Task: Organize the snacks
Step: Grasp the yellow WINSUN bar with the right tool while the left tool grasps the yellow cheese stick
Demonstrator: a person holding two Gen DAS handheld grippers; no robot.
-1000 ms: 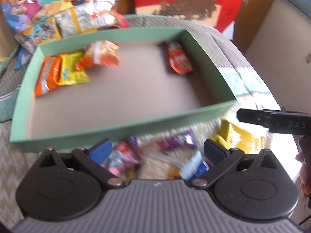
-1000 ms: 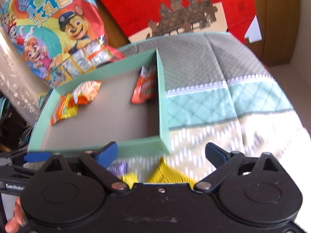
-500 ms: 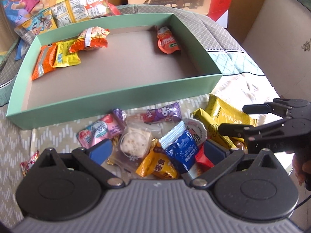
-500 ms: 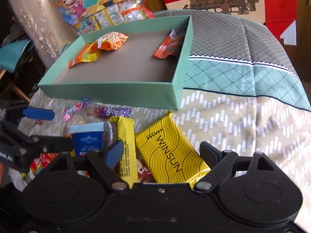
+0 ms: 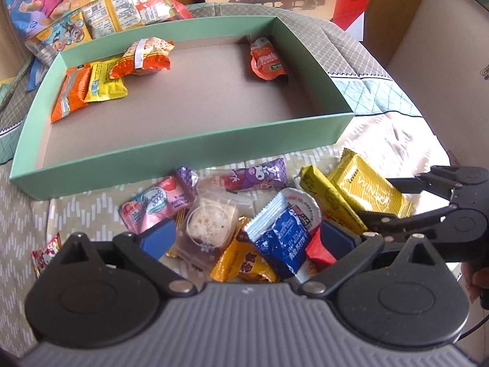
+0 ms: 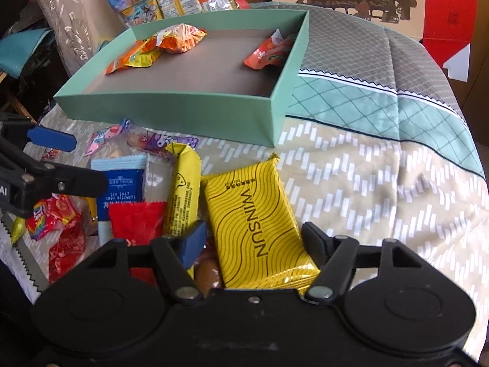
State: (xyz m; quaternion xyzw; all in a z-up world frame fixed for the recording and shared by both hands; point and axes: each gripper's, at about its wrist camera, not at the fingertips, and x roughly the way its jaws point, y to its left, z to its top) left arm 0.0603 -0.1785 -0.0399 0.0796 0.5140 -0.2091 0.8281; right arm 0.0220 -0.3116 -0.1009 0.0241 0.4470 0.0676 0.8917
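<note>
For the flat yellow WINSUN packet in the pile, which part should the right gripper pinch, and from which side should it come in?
Grip the WINSUN packet across its narrow width, one finger on each long edge, coming down from above at its near end. It lies flat on the bedspread, long axis pointing toward the green box. The right gripper already straddles that end, closing; whether its fingers touch yet is unclear.
</note>
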